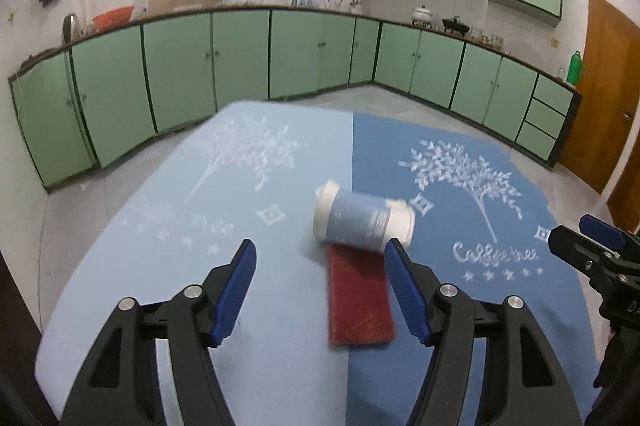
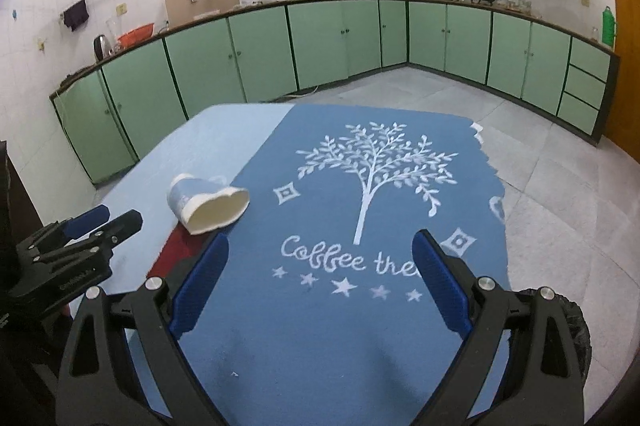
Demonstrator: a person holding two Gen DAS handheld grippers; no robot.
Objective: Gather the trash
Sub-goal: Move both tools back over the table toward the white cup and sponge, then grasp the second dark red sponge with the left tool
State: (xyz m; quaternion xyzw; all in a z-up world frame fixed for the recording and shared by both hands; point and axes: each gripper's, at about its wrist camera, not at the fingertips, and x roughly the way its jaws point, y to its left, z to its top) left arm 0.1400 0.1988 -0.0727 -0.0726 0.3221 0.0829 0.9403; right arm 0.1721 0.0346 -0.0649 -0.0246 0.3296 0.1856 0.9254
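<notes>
A crushed paper cup (image 1: 364, 218) lies on its side near the middle of the worktop (image 1: 120, 286), right where the pale blue half of the cloth meets the dark blue half. Its squashed mouth faces the right gripper's camera, and its base end points toward the worktop's left edge. It partly overlaps the far end of a flat red wrapper (image 1: 360, 300), which lies lengthwise toward the near edge. Both look like discarded items, so they are most likely the trash to be collected.

The left gripper (image 1: 322, 288) hovers above the near part of the worktop with its jaws open and nothing between the pads. The wrapper lies directly in the gap between them, and the cup sits just beyond the tips, nearer the right-hand finger. Tilted downward toward the surface, this gripper seems lined up for the first pick, probably the cup, since it rests on top.

The right gripper (image 2: 320, 282) also stands with its jaws apart and empty, over the dark blue half with the printed tree and lettering. From its view the cup (image 2: 208, 204) lies off to the left, just past its left finger, not between the jaws. A dark rounded rim, possibly a bin, shows at the near right corner, though too little is visible to be sure.
</notes>
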